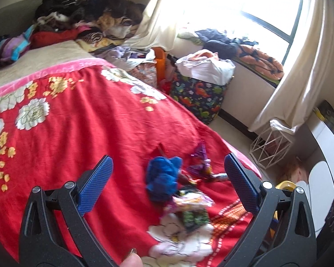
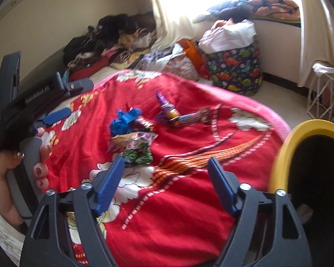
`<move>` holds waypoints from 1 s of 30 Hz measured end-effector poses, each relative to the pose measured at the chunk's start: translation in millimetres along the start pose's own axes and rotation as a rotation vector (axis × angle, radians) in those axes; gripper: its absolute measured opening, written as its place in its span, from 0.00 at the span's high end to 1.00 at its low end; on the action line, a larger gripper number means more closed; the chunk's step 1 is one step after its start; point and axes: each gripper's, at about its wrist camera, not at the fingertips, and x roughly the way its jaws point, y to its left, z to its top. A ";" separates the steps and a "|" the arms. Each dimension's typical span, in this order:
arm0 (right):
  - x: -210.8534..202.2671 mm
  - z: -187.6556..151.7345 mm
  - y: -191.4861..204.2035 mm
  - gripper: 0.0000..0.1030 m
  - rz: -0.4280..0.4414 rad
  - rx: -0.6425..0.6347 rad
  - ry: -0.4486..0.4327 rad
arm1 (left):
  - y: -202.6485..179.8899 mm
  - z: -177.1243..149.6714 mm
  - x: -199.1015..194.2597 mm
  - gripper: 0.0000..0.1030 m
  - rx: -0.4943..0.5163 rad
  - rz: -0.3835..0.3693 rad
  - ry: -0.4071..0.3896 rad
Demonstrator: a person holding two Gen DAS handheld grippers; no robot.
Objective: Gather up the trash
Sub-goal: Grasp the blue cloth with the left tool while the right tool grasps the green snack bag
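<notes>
Blue-padded fingers of the left tool (image 1: 168, 173) frame the lower half of the left wrist view, spread wide with nothing gripped; a fingertip (image 1: 131, 260) shows at the bottom edge. Between and just beyond the pads, trash lies on the red floral blanket (image 1: 78, 122): a crumpled blue wad (image 1: 162, 178), purple wrappers (image 1: 200, 162) to its right and a green printed packet (image 1: 193, 217) nearer the camera. Left of this cluster the blanket is bare and wide. At right the bed edge falls off to pale floor, where a white wire stand (image 1: 269, 149) sits below a curtain. A dinosaur-print bag (image 1: 200, 95) stands in the upper middle, beside the bed.

From the right wrist view, the right tool (image 2: 167, 184) is likewise parted, empty, over bare red blanket at lower centre. The green packet (image 2: 138, 153) lies just beyond its left pad, the blue wad (image 2: 124, 120) and a long wrapper (image 2: 189, 118) farther up. A yellow-rimmed bin (image 2: 280, 155) stands at the right edge, close beside the bed. A hand (image 2: 15, 166) holds the left tool's handle at left.
</notes>
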 end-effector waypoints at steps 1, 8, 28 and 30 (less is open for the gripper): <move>4.7 0.1 2.1 0.37 0.007 -0.001 0.012 | 3.9 0.7 1.2 0.12 -0.006 0.001 0.003; 48.0 5.6 13.6 0.52 0.065 0.021 0.097 | 22.8 1.5 22.9 0.30 -0.045 -0.020 0.078; 52.5 -4.5 1.3 0.92 0.065 0.084 0.122 | 11.1 -24.8 83.6 0.69 -0.057 -0.051 0.282; 41.6 -7.0 -0.3 0.93 0.024 0.064 0.100 | 9.5 -30.0 82.8 0.79 -0.049 -0.053 0.289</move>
